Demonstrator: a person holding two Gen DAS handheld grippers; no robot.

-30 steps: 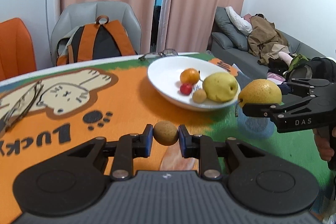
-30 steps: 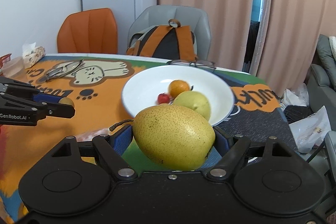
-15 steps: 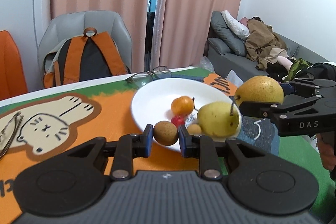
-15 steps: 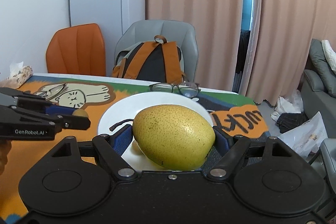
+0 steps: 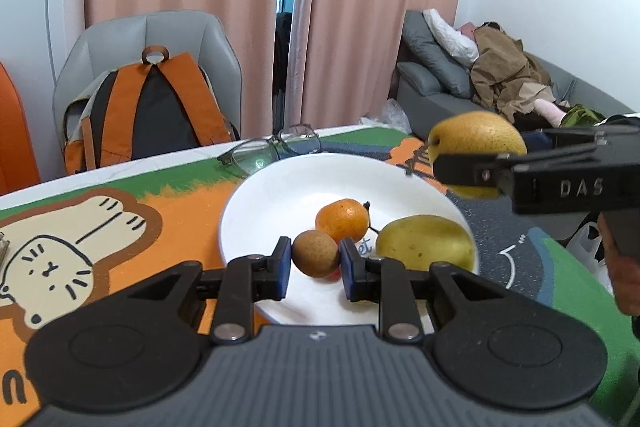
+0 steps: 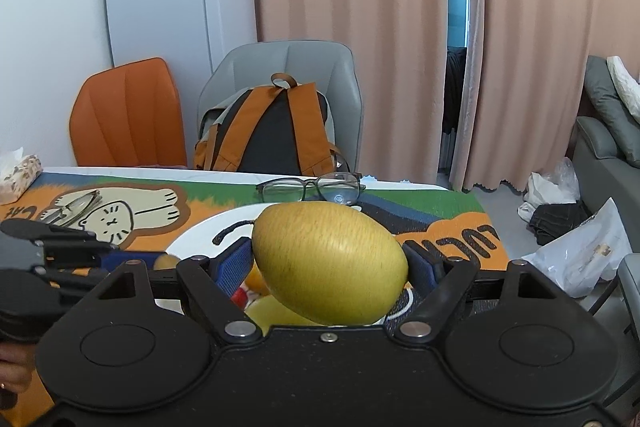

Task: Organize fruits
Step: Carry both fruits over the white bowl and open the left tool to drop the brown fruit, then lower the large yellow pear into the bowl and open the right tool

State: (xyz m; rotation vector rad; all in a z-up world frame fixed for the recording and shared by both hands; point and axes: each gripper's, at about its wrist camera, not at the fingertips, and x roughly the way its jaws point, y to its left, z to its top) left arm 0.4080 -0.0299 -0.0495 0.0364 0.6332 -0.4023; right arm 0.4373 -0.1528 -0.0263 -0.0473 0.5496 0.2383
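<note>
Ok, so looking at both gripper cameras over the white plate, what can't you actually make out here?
- Small red fruit in the white plate: left wrist view, mostly hidden behind the small brown round fruit in the left gripper.
- Plate contents: right wrist view, mostly blocked by the large speckled yellow pear in the right gripper.
- That pear's surface: right wrist view, blurred.
- Lettering on the plate: left wrist view, covered by fruit.

Two handheld grippers, both black plastic. The left gripper (image 5: 315, 263) has a ribbed grey housing, two round black discs at its base, silver screws at the linkage pivots and blue pads (image 5: 283, 261) on its fingers. The right gripper (image 6: 328, 267) has a smooth black housing, matching discs, silver screws and blue pads (image 6: 232, 263). Seen side-on, its finger carries raised letters "DAS".
</note>
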